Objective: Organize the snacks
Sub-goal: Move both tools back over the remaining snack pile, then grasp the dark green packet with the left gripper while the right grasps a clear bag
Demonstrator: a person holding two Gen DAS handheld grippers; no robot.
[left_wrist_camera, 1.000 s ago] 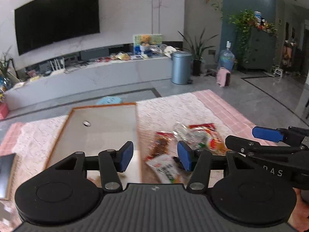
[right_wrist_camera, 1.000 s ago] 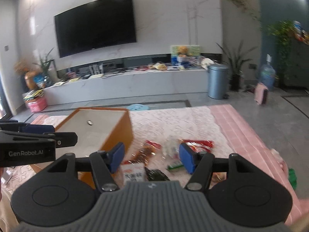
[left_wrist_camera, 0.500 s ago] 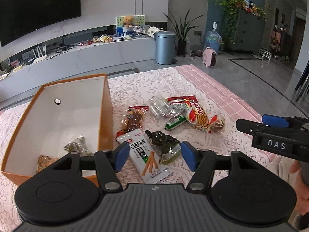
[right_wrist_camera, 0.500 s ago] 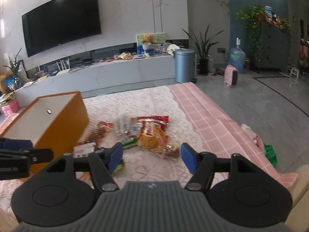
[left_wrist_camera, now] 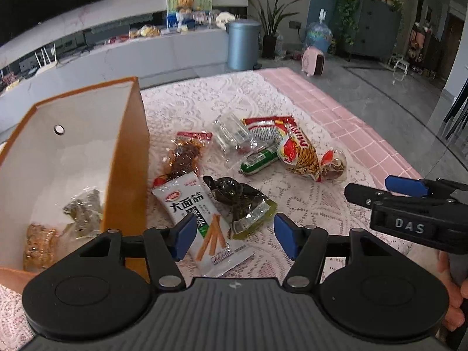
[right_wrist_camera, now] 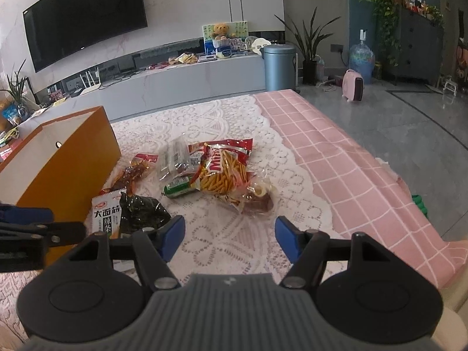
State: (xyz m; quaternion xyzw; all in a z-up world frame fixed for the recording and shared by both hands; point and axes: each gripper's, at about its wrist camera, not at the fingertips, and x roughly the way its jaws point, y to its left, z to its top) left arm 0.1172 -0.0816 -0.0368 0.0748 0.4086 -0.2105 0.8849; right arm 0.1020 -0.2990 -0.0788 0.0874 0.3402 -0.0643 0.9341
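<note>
1. Left wrist view: the biggest thing is the table, covered by white lace and a pink checked cloth at the far side. All the snacks lie on the lace.
2. The orange box stands at the left, open on top and white inside. Some small wrapped snacks are already at its bottom, so I judge the task is only partly done.
3. The loose snacks are in a group right of the box: a white noodle-stick packet closest to the box, a dark green pouch touching it, a red chips bag, a clear wrapper, a brown meat packet and a green sausage.
4. The left gripper hovers over the white packet and the pouch with jaws wide; they have just been opening, then closing a little, and nothing is between the pads.
5. The right gripper is also wide and empty, above bare lace, near a small round snack.
6. The step, as I judge it: pick the white packet. It is flat, so come down low, catch one edge, and lift it over the box wall.
7. In the way: the pouch overlaps the packet and may come along; the box wall is close to the left finger; the two grippers are near each other.
</note>
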